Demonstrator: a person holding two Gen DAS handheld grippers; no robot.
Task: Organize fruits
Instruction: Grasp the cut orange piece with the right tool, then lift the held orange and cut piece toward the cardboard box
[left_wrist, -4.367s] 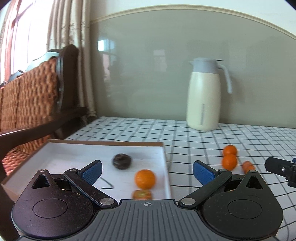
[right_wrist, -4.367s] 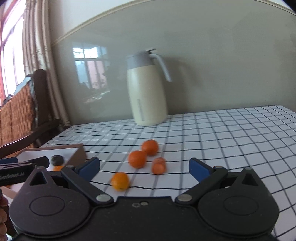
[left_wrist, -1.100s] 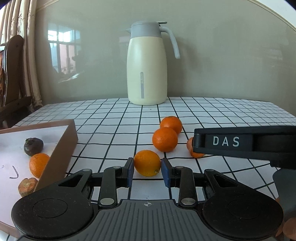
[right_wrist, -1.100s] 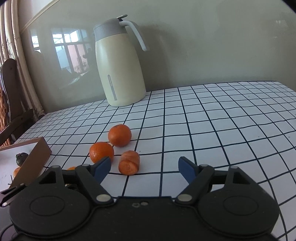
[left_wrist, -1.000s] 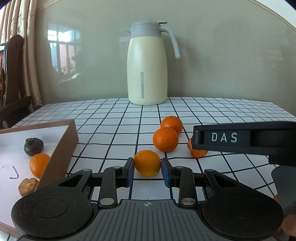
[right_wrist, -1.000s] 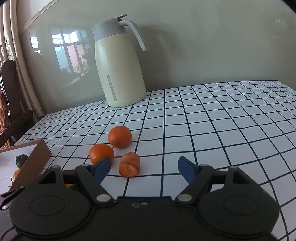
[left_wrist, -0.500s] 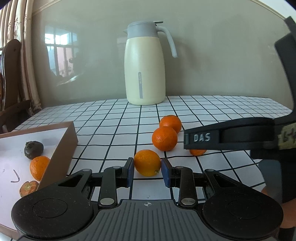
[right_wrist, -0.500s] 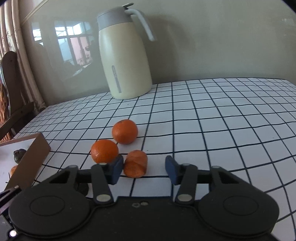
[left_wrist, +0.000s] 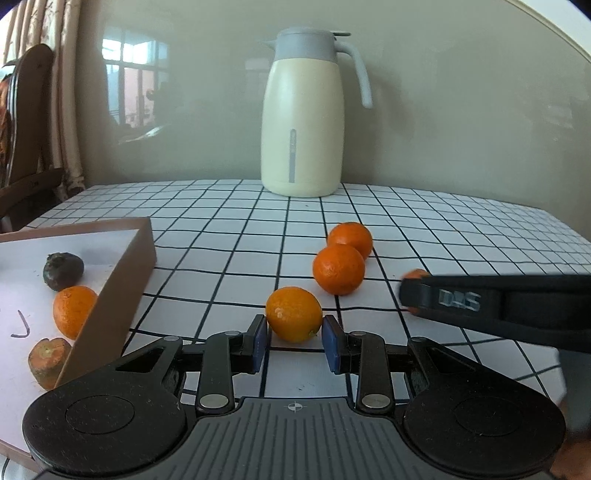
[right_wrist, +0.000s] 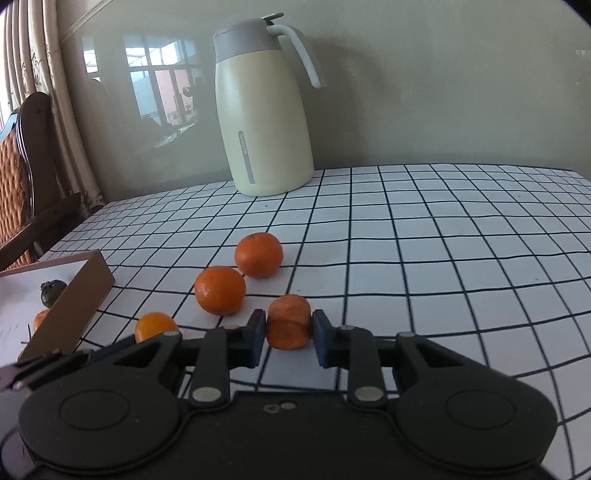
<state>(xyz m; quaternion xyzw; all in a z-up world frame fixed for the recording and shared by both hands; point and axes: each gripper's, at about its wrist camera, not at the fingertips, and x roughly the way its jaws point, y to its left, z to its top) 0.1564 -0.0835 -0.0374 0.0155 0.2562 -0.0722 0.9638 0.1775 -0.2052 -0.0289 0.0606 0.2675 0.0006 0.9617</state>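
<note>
Left wrist view: the left hand-held gripper (left_wrist: 294, 343) is clamped on a small orange (left_wrist: 294, 315) resting on the checked surface (left_wrist: 461, 236). The right hand-held gripper (right_wrist: 289, 338) has closed, pads pressing a carrot chunk (right_wrist: 289, 321) beside two mandarins (right_wrist: 220, 290).

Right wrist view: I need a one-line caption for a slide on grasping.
Right gripper shut on a carrot piece on the checked tablecloth, two oranges just behind.
</note>
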